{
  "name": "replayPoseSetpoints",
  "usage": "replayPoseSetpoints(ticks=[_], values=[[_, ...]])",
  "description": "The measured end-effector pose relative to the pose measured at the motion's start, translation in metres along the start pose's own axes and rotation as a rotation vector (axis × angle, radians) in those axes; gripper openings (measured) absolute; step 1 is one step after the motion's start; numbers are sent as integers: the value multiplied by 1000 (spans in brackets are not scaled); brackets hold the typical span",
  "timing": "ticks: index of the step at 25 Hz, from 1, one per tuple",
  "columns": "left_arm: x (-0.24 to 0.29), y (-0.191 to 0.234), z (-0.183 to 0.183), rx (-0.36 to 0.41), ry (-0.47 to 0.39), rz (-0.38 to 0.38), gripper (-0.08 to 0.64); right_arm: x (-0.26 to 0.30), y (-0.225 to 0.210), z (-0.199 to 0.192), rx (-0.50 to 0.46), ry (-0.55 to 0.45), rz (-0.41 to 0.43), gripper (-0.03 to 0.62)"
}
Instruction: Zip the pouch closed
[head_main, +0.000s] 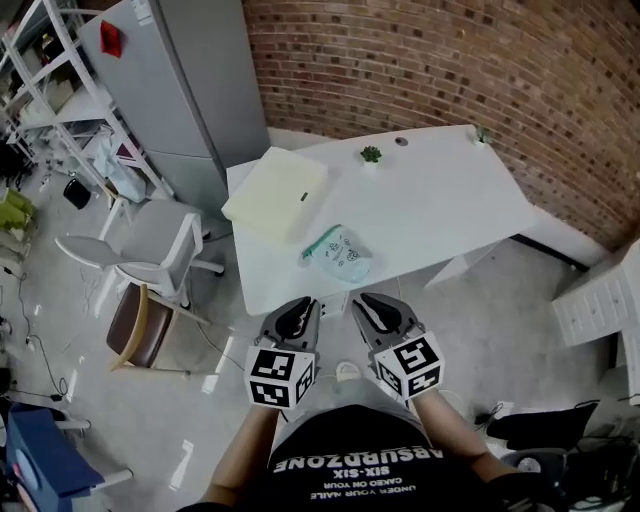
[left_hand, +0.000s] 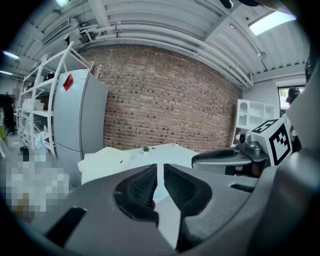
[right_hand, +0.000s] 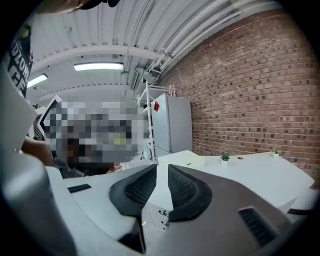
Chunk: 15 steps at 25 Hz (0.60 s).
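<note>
The pouch (head_main: 340, 253), pale with green trim and a printed pattern, lies flat near the front edge of the white table (head_main: 440, 210). Both grippers hang side by side in front of that edge, close to the person's body and well short of the pouch. My left gripper (head_main: 303, 306) (left_hand: 160, 169) has its jaws all but together, nothing between them. My right gripper (head_main: 374, 301) (right_hand: 162, 169) shows a narrow gap between its ribbed pads, also with nothing in it. Neither gripper view shows the pouch clearly.
A flat cream box (head_main: 275, 192) lies on the table's left part, and a tiny potted plant (head_main: 371, 154) stands at the back. Left of the table are a grey fridge (head_main: 180, 80), a white chair (head_main: 150, 250) and a brown chair (head_main: 135, 325). A brick wall runs behind.
</note>
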<state>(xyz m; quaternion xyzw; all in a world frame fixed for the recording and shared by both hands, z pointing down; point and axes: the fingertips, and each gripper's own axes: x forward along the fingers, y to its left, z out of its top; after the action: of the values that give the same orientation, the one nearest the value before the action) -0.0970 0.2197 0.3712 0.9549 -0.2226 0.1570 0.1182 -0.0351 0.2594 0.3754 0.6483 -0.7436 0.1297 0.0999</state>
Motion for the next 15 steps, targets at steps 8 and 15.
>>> replayPoseSetpoints(ticks=[8, 15], values=[[52, 20, -4, -21, 42, 101, 117, 33, -46, -2, -59, 45, 112, 111], [79, 45, -16, -55, 120, 157, 117, 61, -72, -7, -77, 87, 166, 120]])
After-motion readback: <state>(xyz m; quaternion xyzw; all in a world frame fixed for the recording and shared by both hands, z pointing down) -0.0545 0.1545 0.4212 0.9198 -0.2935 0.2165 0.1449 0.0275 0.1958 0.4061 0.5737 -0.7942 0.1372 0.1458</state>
